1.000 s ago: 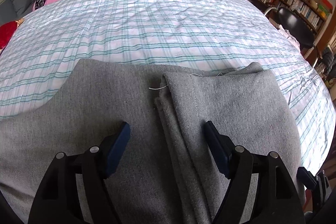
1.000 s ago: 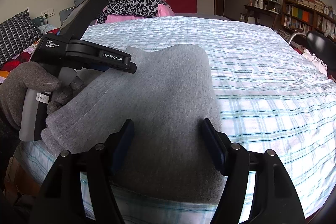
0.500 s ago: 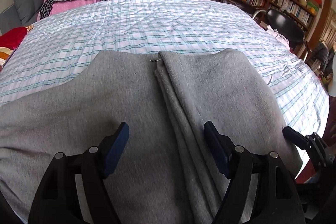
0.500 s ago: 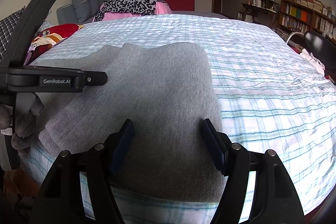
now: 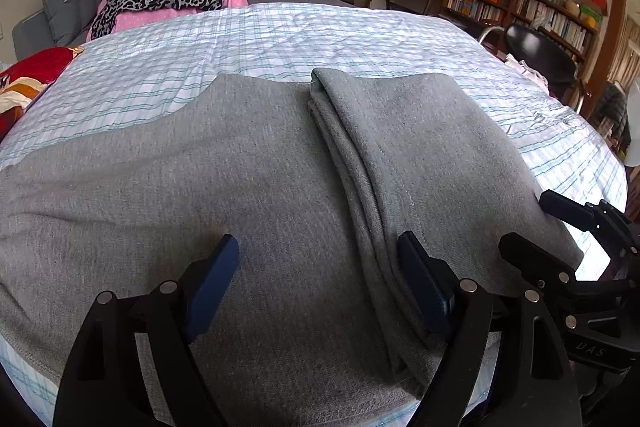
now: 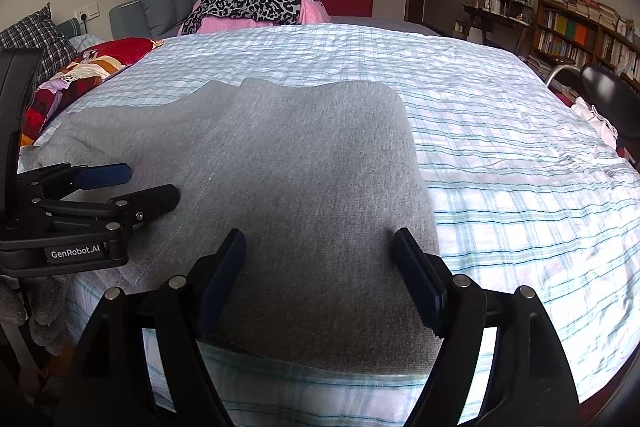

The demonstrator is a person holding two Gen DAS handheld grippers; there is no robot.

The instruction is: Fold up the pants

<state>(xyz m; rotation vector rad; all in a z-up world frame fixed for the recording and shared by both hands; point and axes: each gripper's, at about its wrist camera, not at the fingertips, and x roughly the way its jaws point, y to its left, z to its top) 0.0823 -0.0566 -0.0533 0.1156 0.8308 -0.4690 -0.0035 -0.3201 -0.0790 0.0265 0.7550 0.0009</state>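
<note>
Grey pants (image 5: pixel 280 187) lie flat at the bed's (image 5: pixel 320 39) near edge, 1 fold made. Left gripper (image 5: pixel 318 283) and right gripper (image 6: pixel 320 279) (jaws just widened) hover empty. Next: pinch the folded end squarely, both corners together.

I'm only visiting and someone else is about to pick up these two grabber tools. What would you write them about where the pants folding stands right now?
Left gripper: fingers have just been opening, nothing pinched, over the middle of the grey pants.
Right gripper: fingers also just opening, empty, over the pants' folded part near the bed's front edge.
Pants: flat on the plaid bedsheet, one end already folded over onto the rest, its layered edge running across the middle.
Done: that first fold, laid down and released.
Left: probably one more fold to make the bundle compact, then smooth it.
</note>
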